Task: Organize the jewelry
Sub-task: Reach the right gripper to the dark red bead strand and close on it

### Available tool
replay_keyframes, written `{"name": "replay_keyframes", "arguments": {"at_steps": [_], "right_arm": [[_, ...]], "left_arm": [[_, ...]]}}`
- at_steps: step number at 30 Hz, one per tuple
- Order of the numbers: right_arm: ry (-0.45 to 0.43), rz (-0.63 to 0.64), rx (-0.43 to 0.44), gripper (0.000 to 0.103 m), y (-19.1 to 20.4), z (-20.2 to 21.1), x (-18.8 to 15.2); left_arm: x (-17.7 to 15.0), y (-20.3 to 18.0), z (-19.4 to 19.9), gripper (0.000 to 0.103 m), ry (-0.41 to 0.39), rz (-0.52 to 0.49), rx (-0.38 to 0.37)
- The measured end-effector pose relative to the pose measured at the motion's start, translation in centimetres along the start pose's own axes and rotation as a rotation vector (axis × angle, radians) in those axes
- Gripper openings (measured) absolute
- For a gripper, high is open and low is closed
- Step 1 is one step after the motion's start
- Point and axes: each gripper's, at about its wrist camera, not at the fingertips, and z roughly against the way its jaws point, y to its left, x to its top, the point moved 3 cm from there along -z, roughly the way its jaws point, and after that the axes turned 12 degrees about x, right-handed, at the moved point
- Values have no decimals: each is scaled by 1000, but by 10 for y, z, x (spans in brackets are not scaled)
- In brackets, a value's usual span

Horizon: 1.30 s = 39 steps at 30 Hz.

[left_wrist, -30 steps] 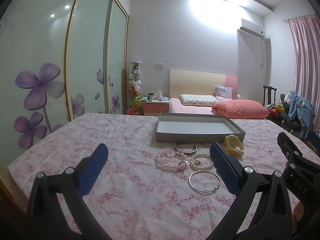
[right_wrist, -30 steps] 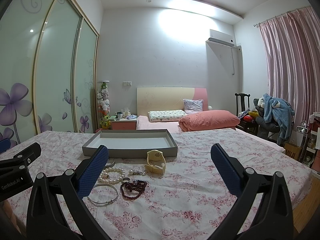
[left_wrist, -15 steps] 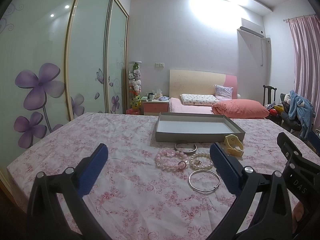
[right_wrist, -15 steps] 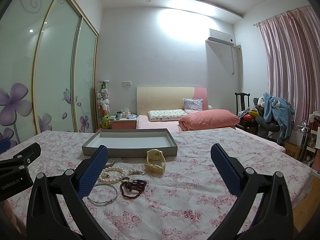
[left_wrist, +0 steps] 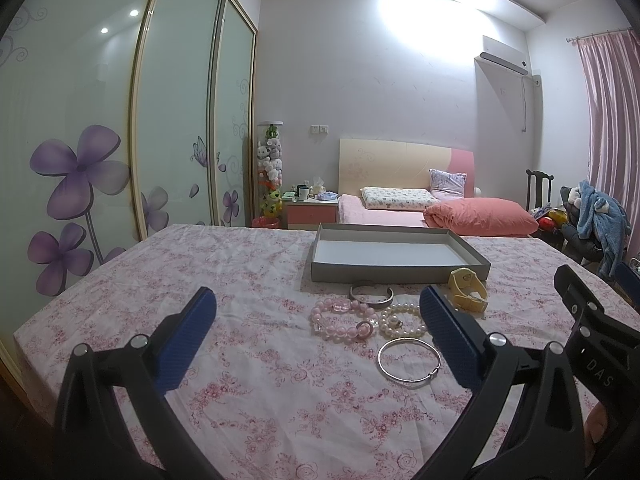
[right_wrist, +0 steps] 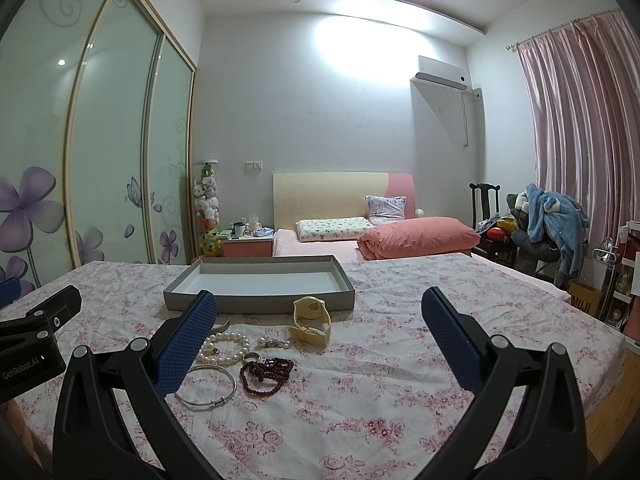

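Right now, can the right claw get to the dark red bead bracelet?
Probably yes. The right claw is open and empty, and the dark red bead bracelet lies in the open on the flowery cloth ahead, slightly toward its left finger, with nothing covering it.

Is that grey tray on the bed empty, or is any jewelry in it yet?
Empty. The shallow grey cardboard tray shows only its bare white floor in both views.

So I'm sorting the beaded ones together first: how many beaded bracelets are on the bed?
3. The pink bracelet lies leftmost, the pearl bracelet beside it, and the dark red bracelet is in front of the watch. None looks hidden.
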Motion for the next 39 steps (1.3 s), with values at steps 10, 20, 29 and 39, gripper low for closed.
{"name": "replay_keyframes", "arguments": {"at_steps": [10, 20, 29, 39], "right_arm": [[6, 0, 1, 101, 2, -1, -2], [42, -5, 5, 101, 2, -11, -13], [202, -57, 52, 96, -7, -47, -29], [522, -155, 159, 69, -15, -112, -61]], "left_arm": [[-5, 2, 2, 99, 3, 0, 0], [-22, -1, 0, 99, 31, -9, -1], [-23, -8, -51, 99, 134, -47, 1], [-14, -10, -95, 99, 218, -84, -7]]}}
